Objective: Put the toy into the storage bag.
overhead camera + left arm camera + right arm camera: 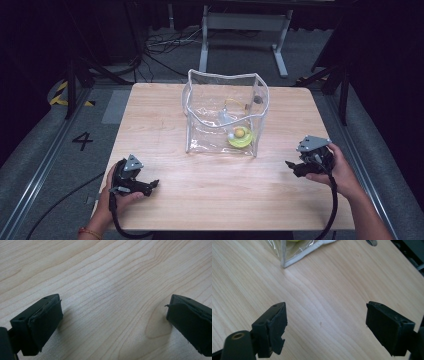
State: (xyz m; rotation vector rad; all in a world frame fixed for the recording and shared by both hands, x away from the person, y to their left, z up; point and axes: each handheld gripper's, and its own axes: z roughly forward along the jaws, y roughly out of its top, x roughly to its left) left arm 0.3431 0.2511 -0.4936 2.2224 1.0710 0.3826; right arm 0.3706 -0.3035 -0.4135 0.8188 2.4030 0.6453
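Room: dark, cables on the grey floor beyond a pale wooden worktop.
Bag: a clear pouch stands open-topped at the worktop's middle, far of both hands, a yellow-green item inside.
Left gripper: near left, jaws wide, empty.
Right gripper: near right, jaws wide, empty, nearer the pouch's right corner.
Right gripper view: the pouch's white-edged corner lies ahead, left of the jaws.
Left gripper view: bare wood grain between the jaws.

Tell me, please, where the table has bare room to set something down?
Bare wood lies between the left gripper and right gripper, in front of the clear bag, and along both table sides flanking it. The middle back is crowded.
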